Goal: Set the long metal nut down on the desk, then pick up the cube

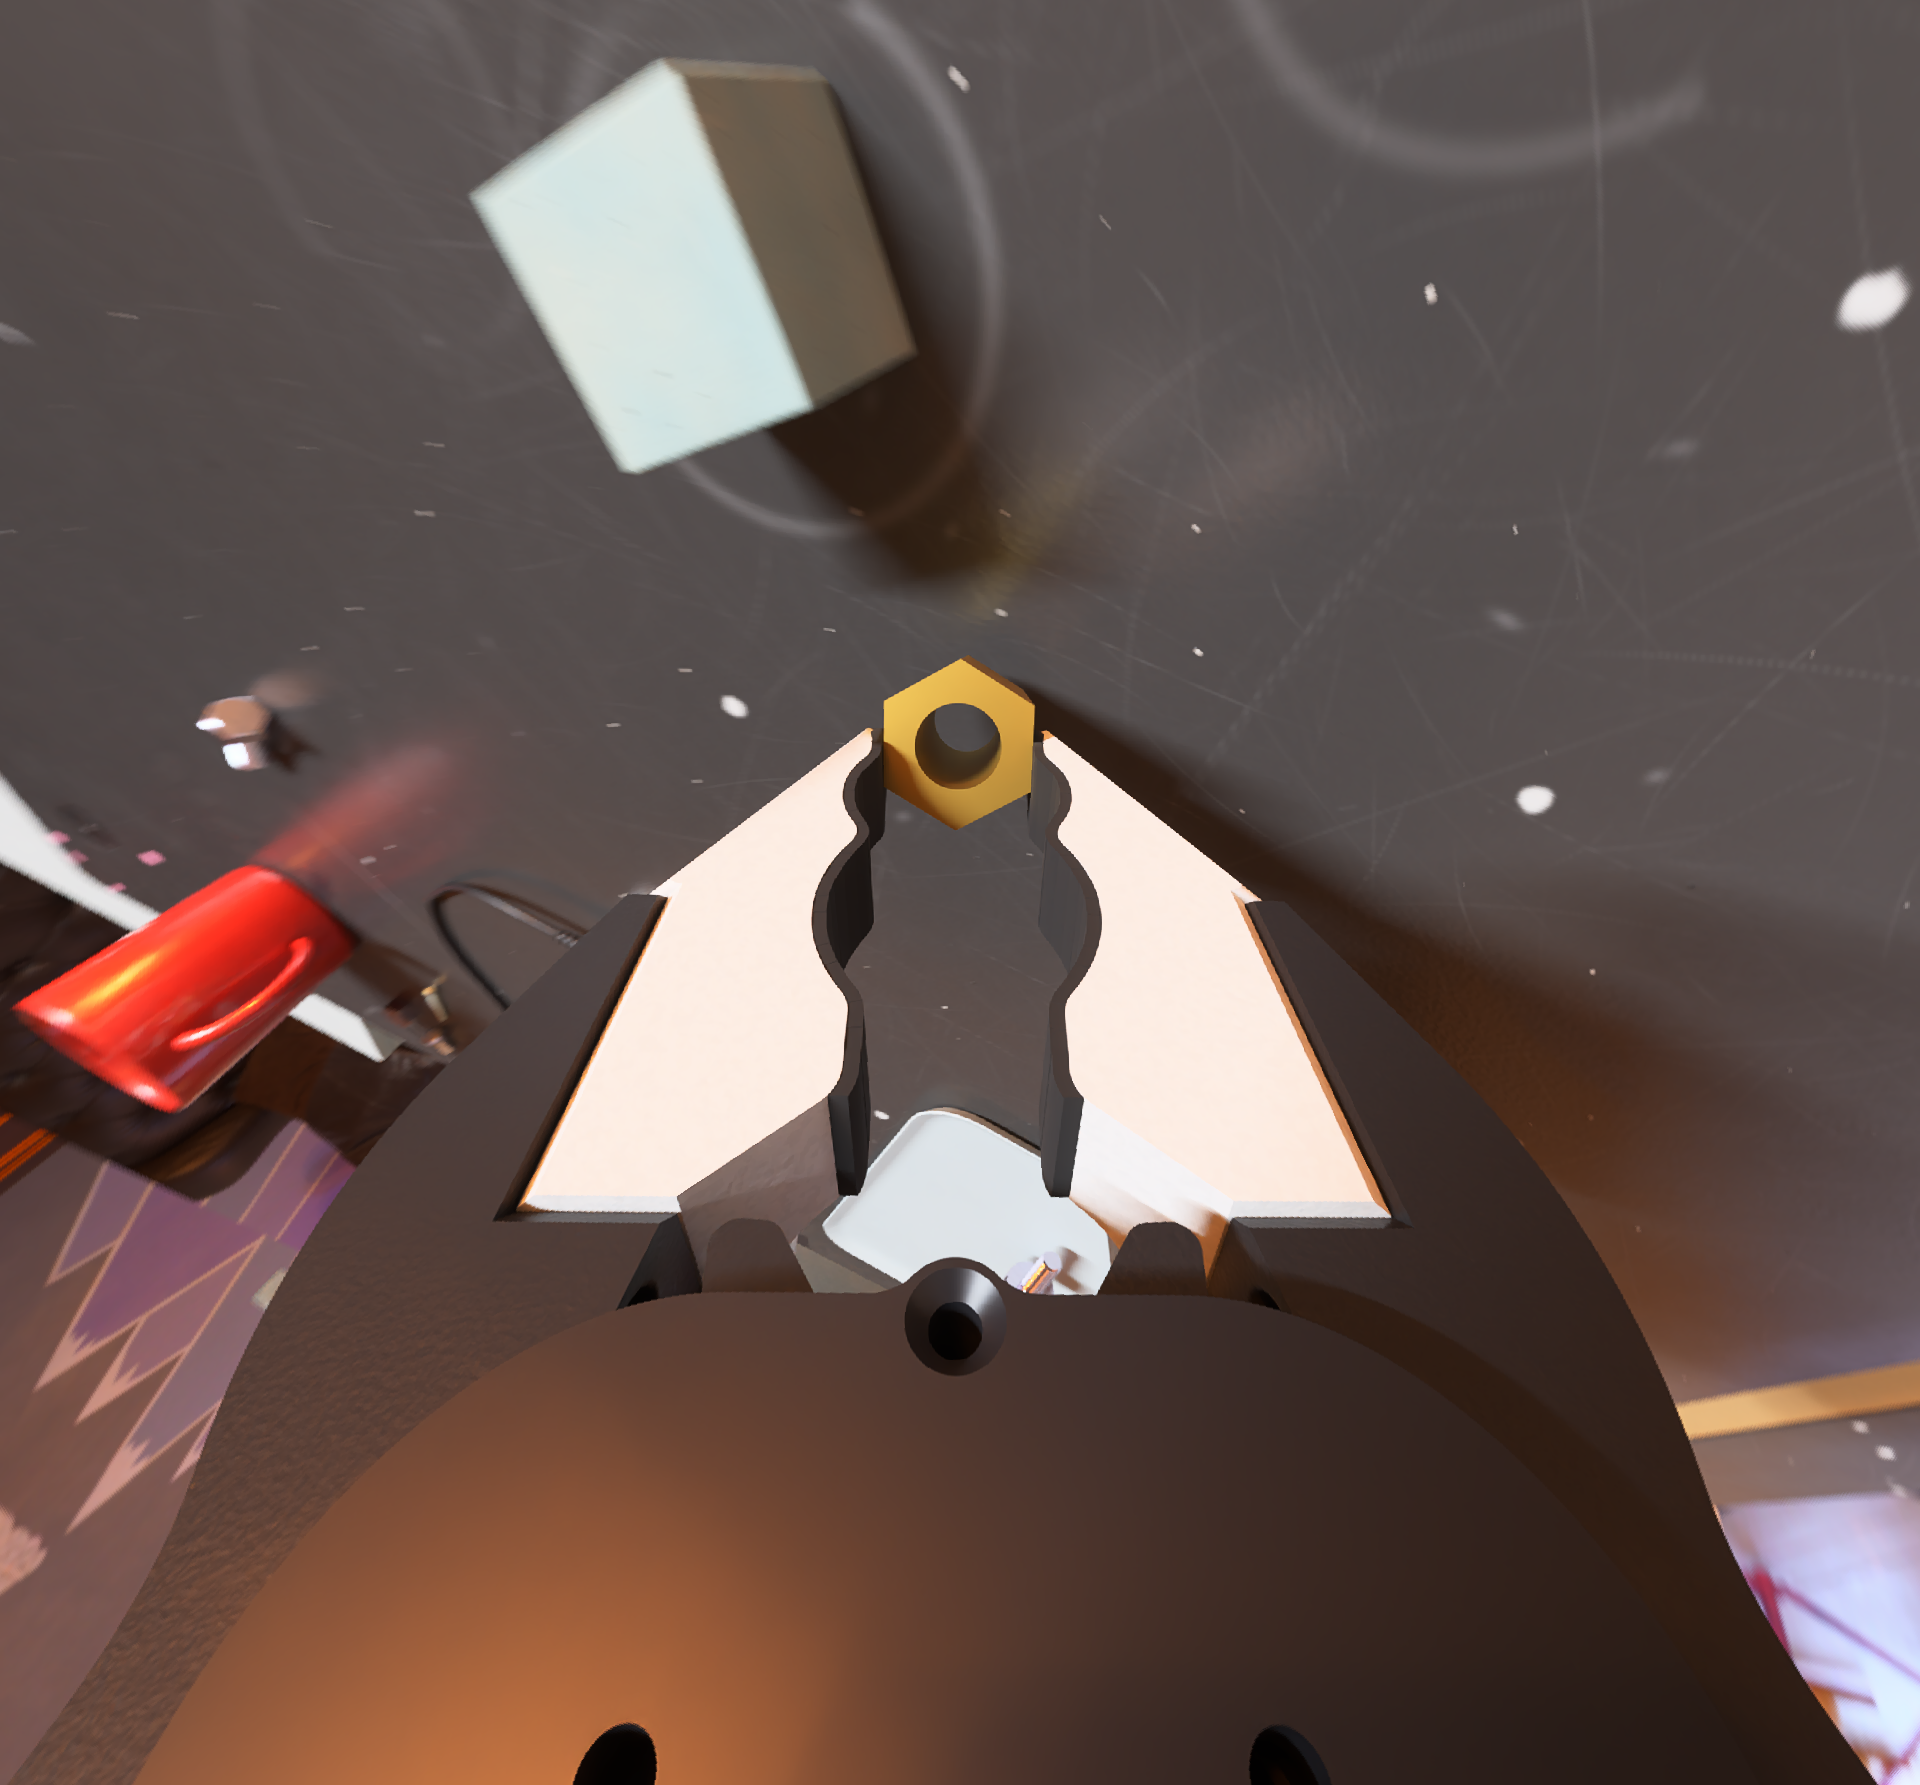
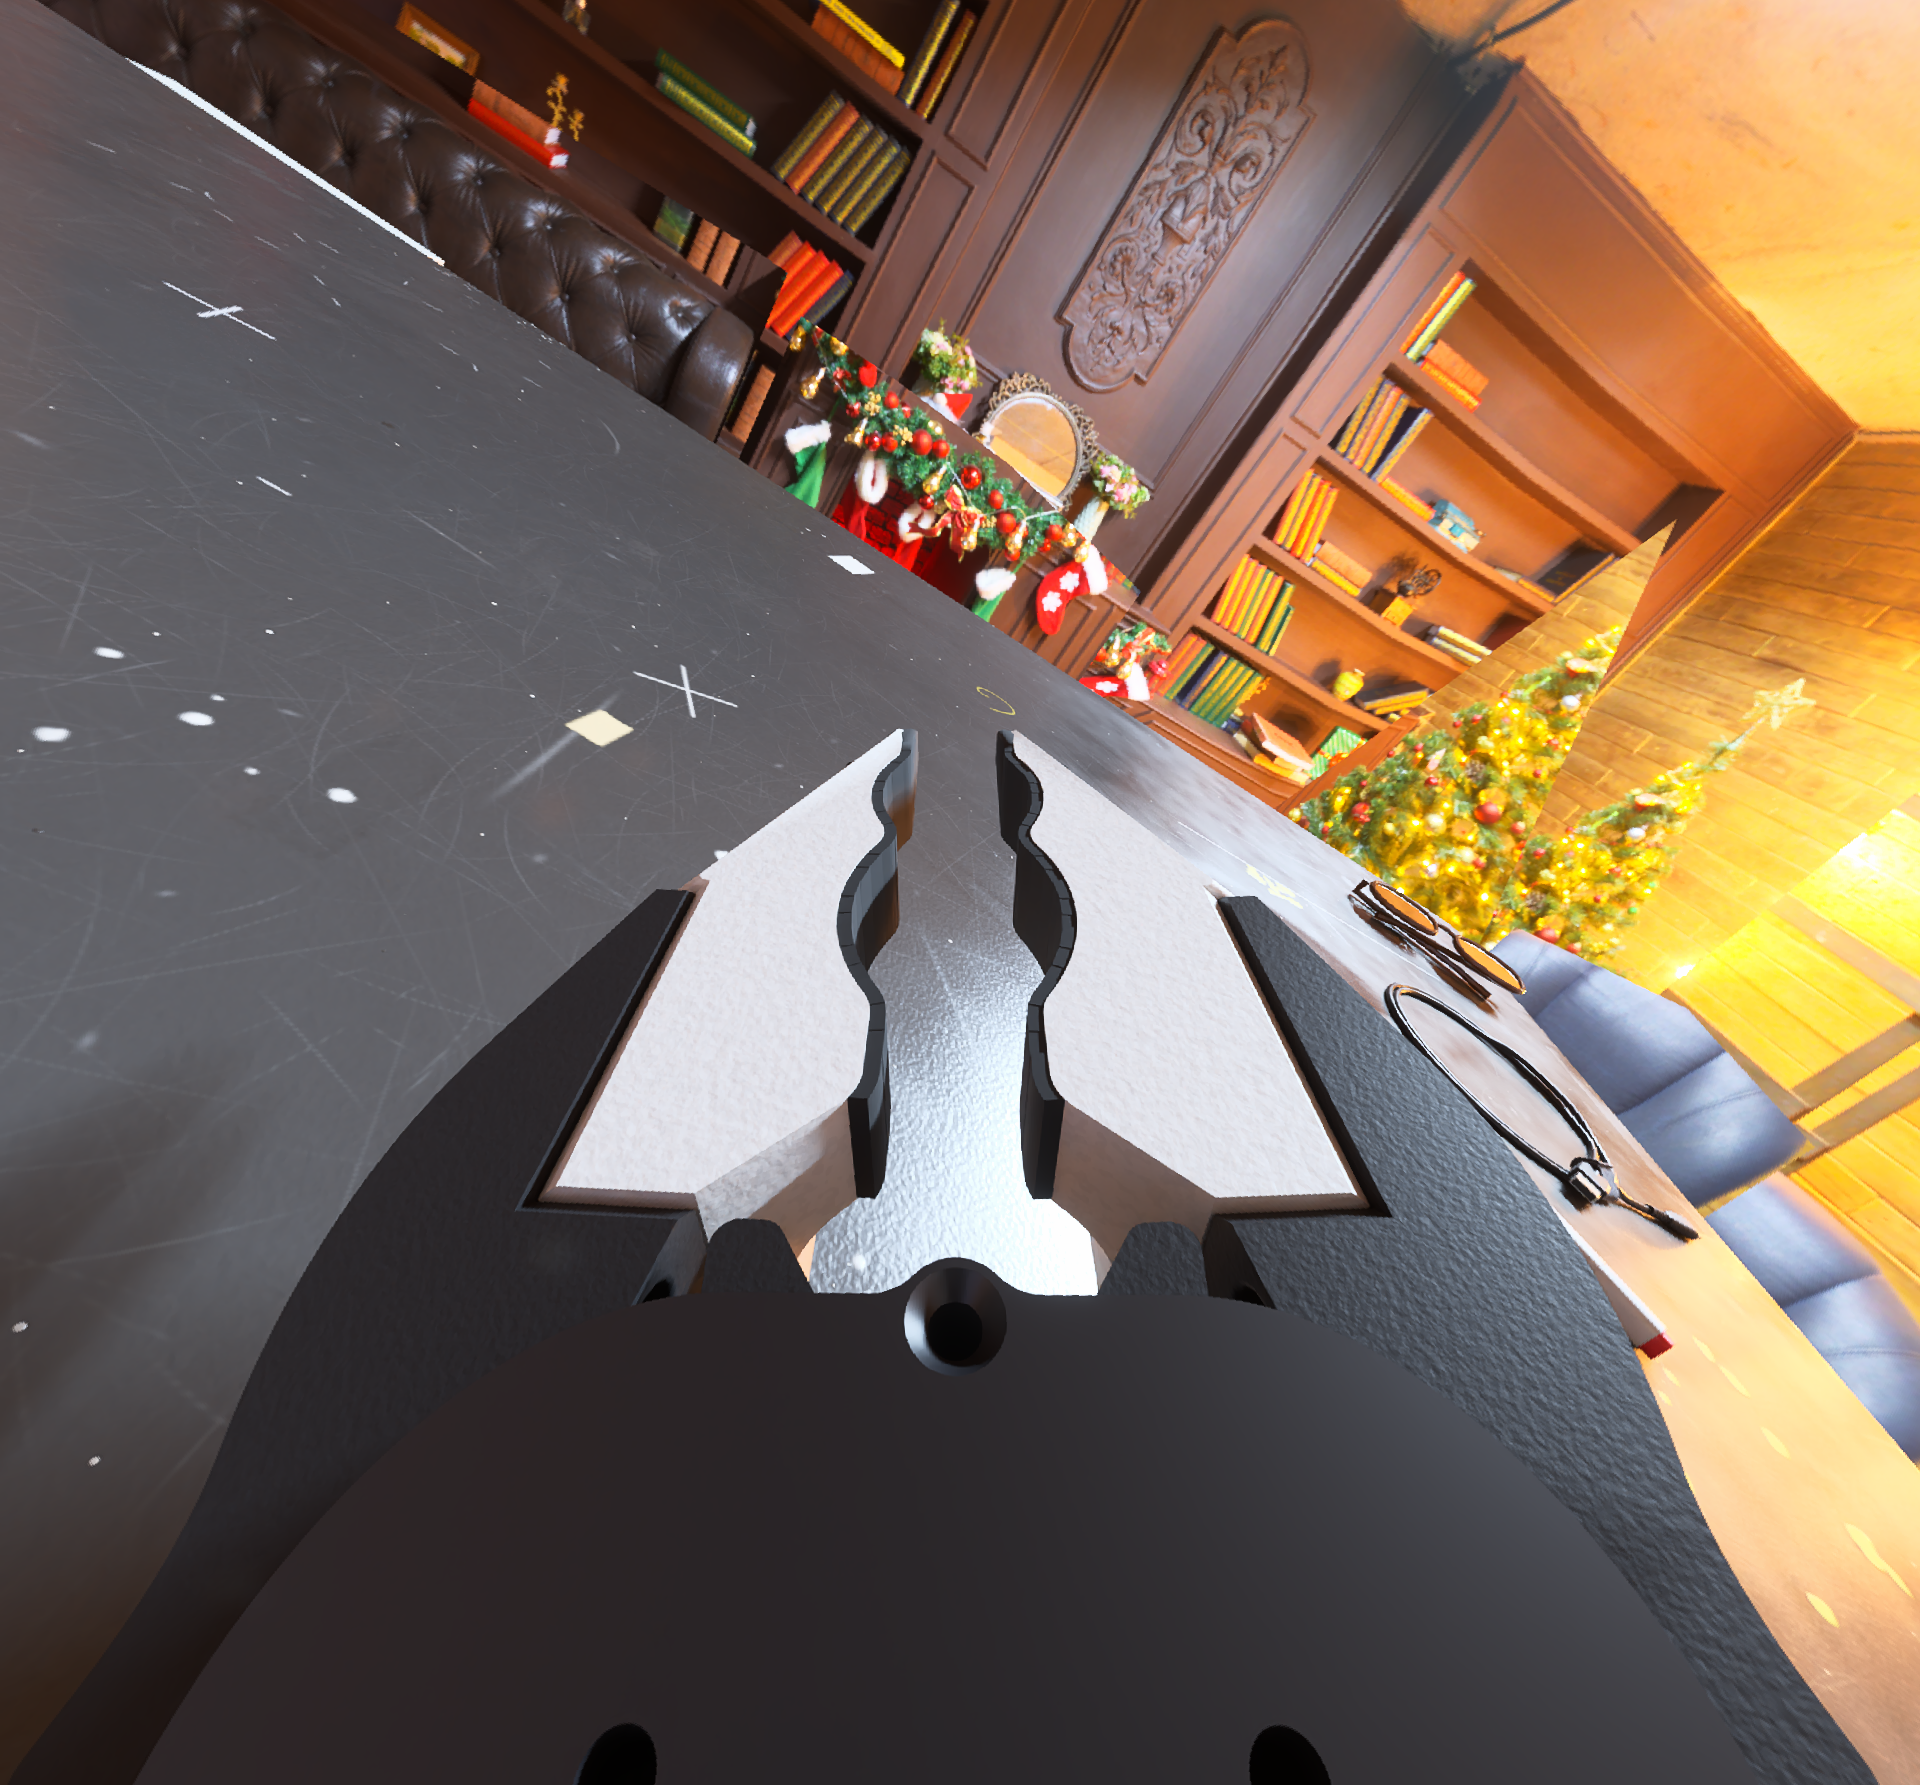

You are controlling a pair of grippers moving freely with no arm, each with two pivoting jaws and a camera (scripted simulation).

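The counter (image 1: 1455,488) is dark grey, scuffed with fine scratches, faint rings and white specks. On it rest a pale cube (image 1: 686,260), a small silver bolt (image 1: 244,729) well to its left, a red mug (image 1: 187,982) on its side near the edge, and a thin black cable (image 1: 468,935) beside the mug. At the counter's far side lie glasses (image 2: 1439,946), with another looped black cable (image 2: 1496,1091) just beside them.

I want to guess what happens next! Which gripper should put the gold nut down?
The left gripper: its fingers already pinch the long gold hexagonal metal nut above the dark scratched desk. The right gripper holds nothing.
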